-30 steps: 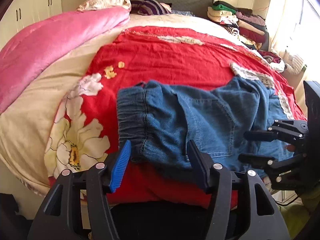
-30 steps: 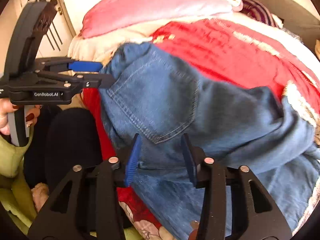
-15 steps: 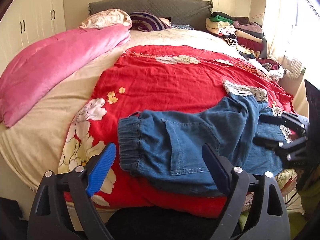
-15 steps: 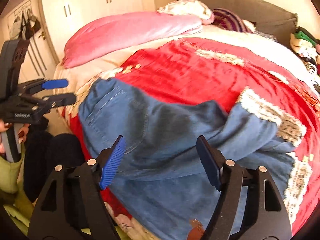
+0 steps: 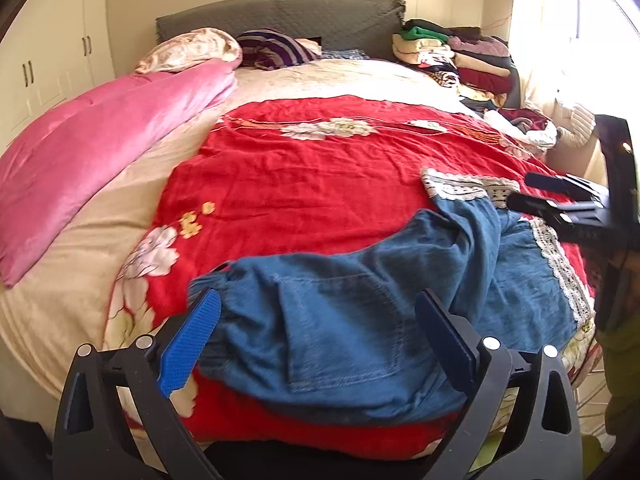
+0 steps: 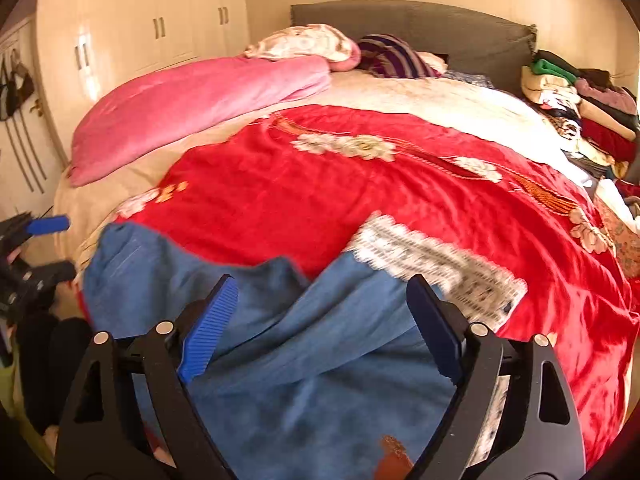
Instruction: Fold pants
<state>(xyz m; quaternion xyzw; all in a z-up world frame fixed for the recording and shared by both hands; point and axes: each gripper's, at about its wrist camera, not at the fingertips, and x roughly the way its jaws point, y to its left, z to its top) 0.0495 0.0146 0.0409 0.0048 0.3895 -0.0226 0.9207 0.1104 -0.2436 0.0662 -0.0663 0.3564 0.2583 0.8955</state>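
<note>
Denim pants (image 5: 360, 320) lying crumpled across the near edge of the bed (image 5: 360, 80), on the red floral cover (image 5: 300, 176); waistband toward the near left corner, legs trailing toward the near right corner, lace cuffs (image 5: 464, 188) at their ends. Soft, limp, moderately heavy by the look of the cloth (denim tends to hold a crease but sags between two holds); not slippery, not fragile. Best taken, probably, at firm seamed parts: the gathered waistband on one side, a cuff hem on the other, pinching a single layer edge rather than a loose bulge.

Left tongs (image 5: 316, 344) opening, blue pad and dark pad wide apart, hovering over the waist end, nothing pinched; right tongs (image 6: 320, 320) also opening, poised over the legs, no cloth pressed between the pads.

From the left wrist view: back pocket stitching and waistband gathers, plus the right tongs near the upper cuff at the bed's right edge. From the right wrist view: one leg folded over the other, a brown patch (image 6: 394, 460) on the near denim, both absent from the other view (some motion blur here).
</note>
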